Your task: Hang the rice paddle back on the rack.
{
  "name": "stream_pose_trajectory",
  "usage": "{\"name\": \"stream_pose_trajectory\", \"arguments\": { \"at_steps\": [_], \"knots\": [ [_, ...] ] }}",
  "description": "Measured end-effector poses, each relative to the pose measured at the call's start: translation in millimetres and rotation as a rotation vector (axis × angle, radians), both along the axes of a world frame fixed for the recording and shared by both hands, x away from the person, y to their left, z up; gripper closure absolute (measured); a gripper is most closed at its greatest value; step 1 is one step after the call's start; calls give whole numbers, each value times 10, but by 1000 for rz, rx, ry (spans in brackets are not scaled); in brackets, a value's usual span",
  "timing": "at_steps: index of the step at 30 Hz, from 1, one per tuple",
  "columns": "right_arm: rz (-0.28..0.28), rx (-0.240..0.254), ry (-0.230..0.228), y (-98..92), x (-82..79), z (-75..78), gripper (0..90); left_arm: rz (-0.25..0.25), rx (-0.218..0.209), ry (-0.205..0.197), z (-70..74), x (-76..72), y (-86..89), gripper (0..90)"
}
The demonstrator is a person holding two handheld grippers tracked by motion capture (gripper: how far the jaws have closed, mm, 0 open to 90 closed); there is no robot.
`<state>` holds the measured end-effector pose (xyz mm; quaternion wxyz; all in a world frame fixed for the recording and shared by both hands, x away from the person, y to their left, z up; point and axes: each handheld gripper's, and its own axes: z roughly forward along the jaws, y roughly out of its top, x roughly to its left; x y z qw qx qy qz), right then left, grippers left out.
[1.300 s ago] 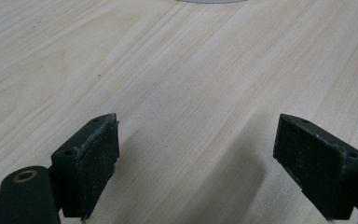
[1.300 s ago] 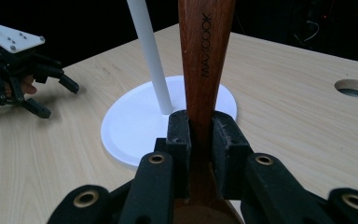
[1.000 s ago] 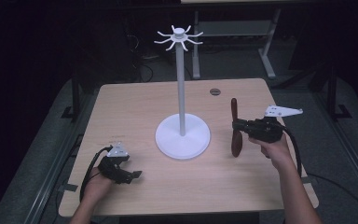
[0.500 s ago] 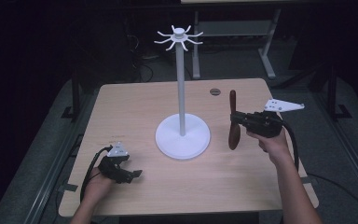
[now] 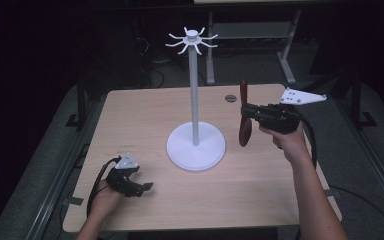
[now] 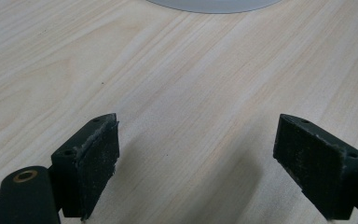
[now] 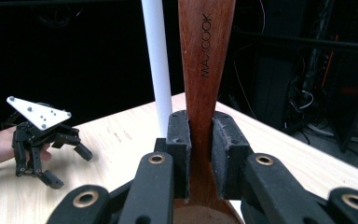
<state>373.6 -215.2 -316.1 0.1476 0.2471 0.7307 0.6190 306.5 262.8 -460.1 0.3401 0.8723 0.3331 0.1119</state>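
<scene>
Dark wooden spoon (image 5: 244,116) is standing upright, clenched in my right claw (image 7: 200,140) above the pale wooden table (image 5: 145,117) beside the white hook-topped stand (image 5: 194,90), so I'm keeping it vertical, my left claw (image 5: 141,187) resting released.

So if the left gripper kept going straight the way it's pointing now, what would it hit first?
Probably the round white base of the stand. The left gripper sits open and low over the table, with bare wood ahead and the base at the far end of its line, though depth is hard to judge.
</scene>
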Motion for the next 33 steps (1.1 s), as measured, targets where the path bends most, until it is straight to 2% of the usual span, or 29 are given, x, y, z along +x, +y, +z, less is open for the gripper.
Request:
{"name": "stream_pose_trajectory", "arguments": {
  "at_steps": [16, 21, 33],
  "knots": [
    [48, 7, -64, 259, 137, 413, 777, 3, 1, -7, 8, -10, 4, 139],
    [66, 27, -78, 310, 149, 534, 776, 1, 2, -8, 13, -11, 7, 139],
    [96, 41, -131, 437, 162, 809, 776, 1, 1, -4, 18, -12, 14, 139]
  ]
}}
